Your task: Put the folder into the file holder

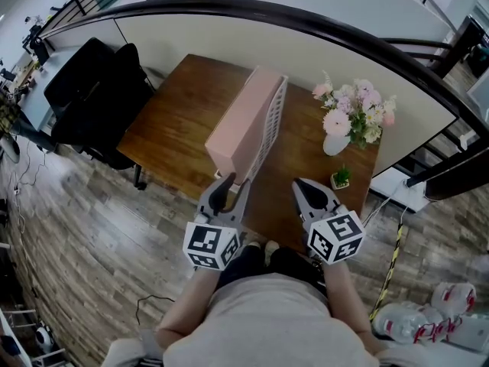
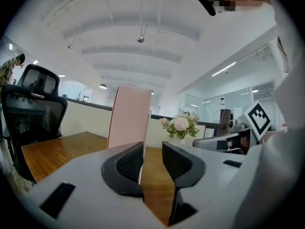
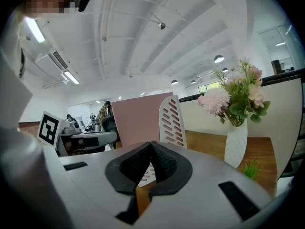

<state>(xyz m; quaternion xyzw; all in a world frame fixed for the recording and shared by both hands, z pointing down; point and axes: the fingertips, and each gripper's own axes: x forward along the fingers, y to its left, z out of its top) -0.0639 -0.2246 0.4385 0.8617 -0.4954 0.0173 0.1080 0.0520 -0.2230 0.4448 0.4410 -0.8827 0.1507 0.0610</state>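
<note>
1 white slotted file holder (image 1: 273, 125) stands mid-table (image 1: 172, 128), reaching toward the near edge. 1 pink folder (image 1: 241, 125) stands upright against its slotted wall; the holder's base and other wall are hidden. Left gripper (image 1: 235, 183): jaws narrowly apart, the folder's near edge between them, not clamped. Right gripper (image 1: 299, 183): jaws together, empty. Near the right edge: 1 vase of flowers (image 1: 336, 142), 1 small potted plant (image 1: 341, 177).

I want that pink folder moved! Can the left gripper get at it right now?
Probably yes. The folder stands upright beside the file holder's white wall, and its near edge sits between the left gripper's open jaws, with nothing in the way.
</note>
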